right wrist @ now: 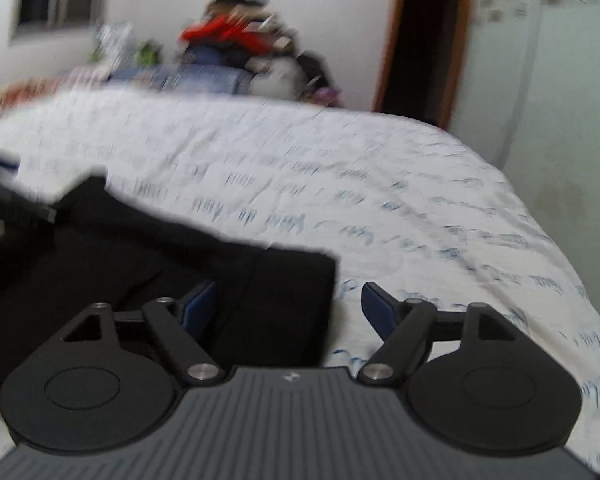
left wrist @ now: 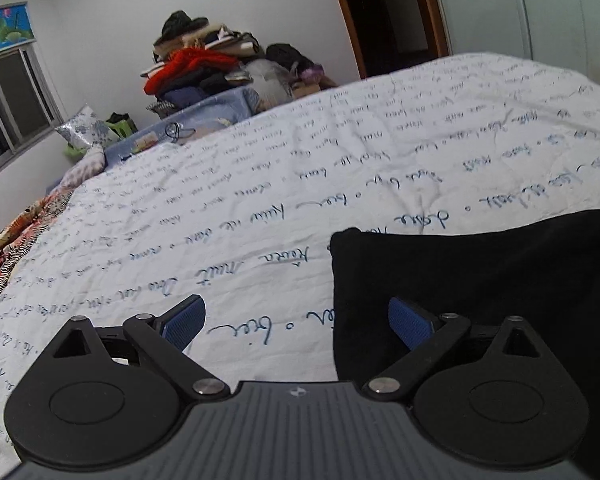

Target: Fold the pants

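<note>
Black fabric pants (left wrist: 480,280) lying flat on white quilted bedspread with blue script print (left wrist: 260,184). Left gripper (left wrist: 296,322) spread wide over pants' left edge, gripping nothing. Right gripper (right wrist: 288,306) likewise wide open astride pants' right edge, empty; that view blurred. Heap of mixed clothes (left wrist: 216,68) beyond bedspread's far edge.

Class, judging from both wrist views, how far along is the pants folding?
Done: the black pants lie on the white bedspread as a compact dark block with squared corners, apparently folded already. In hand: nothing; left claw and right claw are both open. Left: possibly a final fold; uncertain.
</note>
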Demonstrator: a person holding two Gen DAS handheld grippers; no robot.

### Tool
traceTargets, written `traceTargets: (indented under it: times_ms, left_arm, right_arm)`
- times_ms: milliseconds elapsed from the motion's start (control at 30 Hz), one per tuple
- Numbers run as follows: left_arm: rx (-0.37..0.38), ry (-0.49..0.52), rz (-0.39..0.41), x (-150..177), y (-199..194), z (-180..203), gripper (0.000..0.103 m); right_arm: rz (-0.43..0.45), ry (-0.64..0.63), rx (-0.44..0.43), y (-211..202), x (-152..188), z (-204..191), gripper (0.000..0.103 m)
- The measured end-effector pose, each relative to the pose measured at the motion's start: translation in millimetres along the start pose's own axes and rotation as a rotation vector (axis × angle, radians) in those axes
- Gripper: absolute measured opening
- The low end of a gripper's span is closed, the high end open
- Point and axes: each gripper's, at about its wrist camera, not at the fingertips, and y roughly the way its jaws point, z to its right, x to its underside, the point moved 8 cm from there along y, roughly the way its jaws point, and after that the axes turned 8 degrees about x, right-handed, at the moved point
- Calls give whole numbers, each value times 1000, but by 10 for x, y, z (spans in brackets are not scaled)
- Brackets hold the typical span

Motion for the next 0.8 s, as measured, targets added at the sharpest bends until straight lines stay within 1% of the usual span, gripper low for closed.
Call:
traceTargets:
  times_ms: [33,67,100,167,267,300,333,400,433,500,533,567,667,800]
  left_arm:
    - [4,-3,9,0,-71,-12,99]
    - [19,-6,19,3,-141,-12,99]
    - [45,-8,25,3,-207,10,99]
    - [105,-12,33,18,-317,94,99]
    - [180,-16,50,23,-464,260,99]
    - [201,-15,52,24,-499,324,99]
    - [225,-11,53,24,-530,390,99]
    - [274,-4,48,40,-557,527,99]
    - [291,-4,41,60,-558,586,99]
    - [318,-3,20,113,-544,677,99]
    - [329,-3,10,141,-536,709,99]
    - [337,-5,0,167,-526,731,99]
    - [346,-22,-30,216,-496,750,99]
    - [364,-61,-41,242,-508,708,99]
  right_arm:
    - [25,32,27,-102,-14,91,72]
    - [40,63,35,-194,-6,174,71]
    - [49,108,19,-298,15,249,68]
    - [36,214,-50,-473,91,349,49]
    - [2,309,-165,-678,242,356,35]
    - [-5,316,-193,-737,280,325,33]
    - [-10,307,-203,-766,315,266,33]
    - [-18,242,-200,-819,356,136,32]
    - [-28,200,-187,-810,387,64,29]
    - [-55,133,-146,-759,450,-21,20]
    - [-62,106,-125,-743,477,-35,10]
    - [-67,83,-108,-740,496,-35,5]
    - [-69,70,-98,-786,536,5,3]
    - [-39,59,-56,-911,501,44,1]
